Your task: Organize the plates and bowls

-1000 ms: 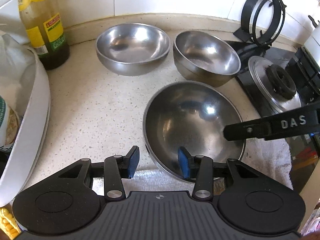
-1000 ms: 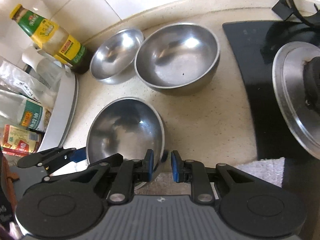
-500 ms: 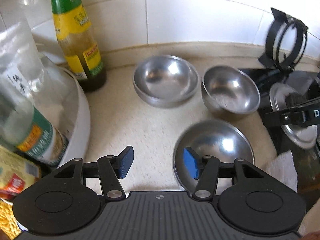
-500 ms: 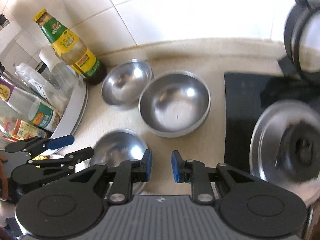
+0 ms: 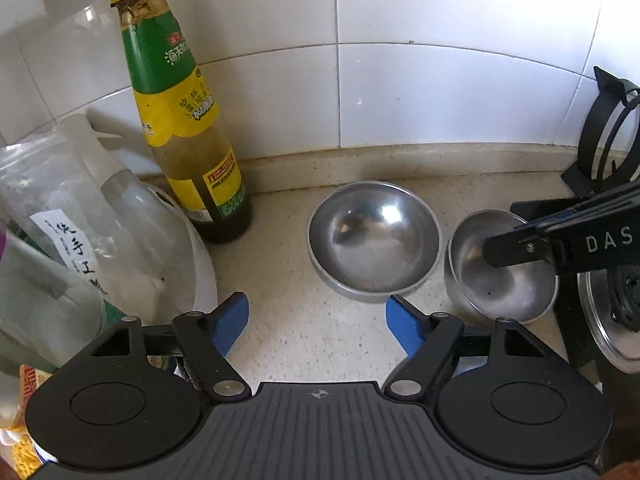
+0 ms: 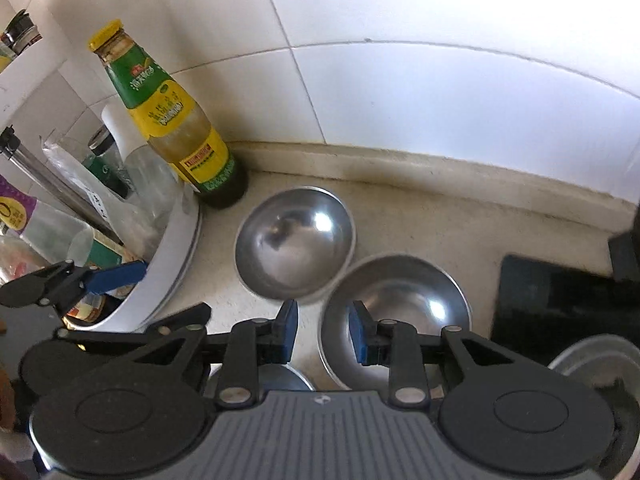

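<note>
While the left gripper (image 5: 316,320) hangs over bare counter (image 5: 304,340), its jaws have just been opening wide and hold nothing; the shallow steel bowl (image 5: 374,240) sits near the wall beside the sauce bottle (image 5: 180,120), the deeper bowl (image 5: 500,276) just right of it. From the right wrist, the right gripper (image 6: 322,330) has just been parting slightly, empty, above the deeper bowl's (image 6: 400,312) left rim.

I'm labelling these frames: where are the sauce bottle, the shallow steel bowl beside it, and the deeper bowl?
sauce bottle (image 5: 188,148), left wrist view, yellow label.
shallow steel bowl (image 5: 374,240), left wrist view, inner bottom.
deeper bowl (image 6: 404,304), right wrist view, inner wall.
</note>
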Demonstrator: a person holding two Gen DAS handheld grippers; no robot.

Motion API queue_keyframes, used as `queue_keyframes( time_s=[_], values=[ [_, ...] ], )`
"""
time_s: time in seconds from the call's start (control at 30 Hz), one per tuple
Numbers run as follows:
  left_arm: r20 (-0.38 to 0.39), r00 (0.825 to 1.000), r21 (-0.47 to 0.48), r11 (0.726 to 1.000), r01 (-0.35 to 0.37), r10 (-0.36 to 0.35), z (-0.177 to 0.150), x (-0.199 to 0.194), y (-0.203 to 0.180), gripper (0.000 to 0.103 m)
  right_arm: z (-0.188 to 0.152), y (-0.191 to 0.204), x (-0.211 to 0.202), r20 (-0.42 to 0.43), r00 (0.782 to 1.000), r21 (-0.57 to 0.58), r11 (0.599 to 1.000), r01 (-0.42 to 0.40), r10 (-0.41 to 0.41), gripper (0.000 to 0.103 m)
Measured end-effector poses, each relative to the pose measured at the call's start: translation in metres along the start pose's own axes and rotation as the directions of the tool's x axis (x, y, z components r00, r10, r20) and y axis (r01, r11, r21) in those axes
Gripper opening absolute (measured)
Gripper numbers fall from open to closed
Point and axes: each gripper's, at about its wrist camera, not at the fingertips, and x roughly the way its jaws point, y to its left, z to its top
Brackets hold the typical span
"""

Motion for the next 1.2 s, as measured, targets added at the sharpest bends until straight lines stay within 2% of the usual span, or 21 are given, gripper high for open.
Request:
queue_keyframes(
  time_s=[0.33,0.53,0.67,1.13,1.2],
  values=[
    [0.002,1.000,0.009,1.000,-0.010,0.010,0.013,0.019,-0.003,0.084,0.022,-0.014,0.021,-0.011,1.000,0.006,1.000,0.000,0.000,0.051],
    [-0.018,1.000,-0.001,1.000,-0.011,0.011,0.020,0.036,-0.001,0.085,0.033,-0.022,0.035,-0.020,1.000,0.019,1.000,-0.001,0.001,0.052],
    [-0.033,0.999,-0.012,1.000,-0.010,0.010,0.024,0.048,0.001,0.085,0.041,-0.022,0.046,-0.024,1.000,0.021,1.000,0.001,0.000,0.057],
    [-0.097,0.995,-0.072,0.997,-0.004,-0.003,0.028,0.084,0.008,0.085,0.055,-0.020,0.088,-0.084,0.996,-0.024,1.000,0.013,-0.015,0.058],
    [-0.108,0.994,-0.080,0.997,-0.010,0.001,0.027,0.089,0.009,0.082,0.054,-0.017,0.093,-0.090,0.996,-0.039,0.999,0.017,-0.021,0.058]
  ],
)
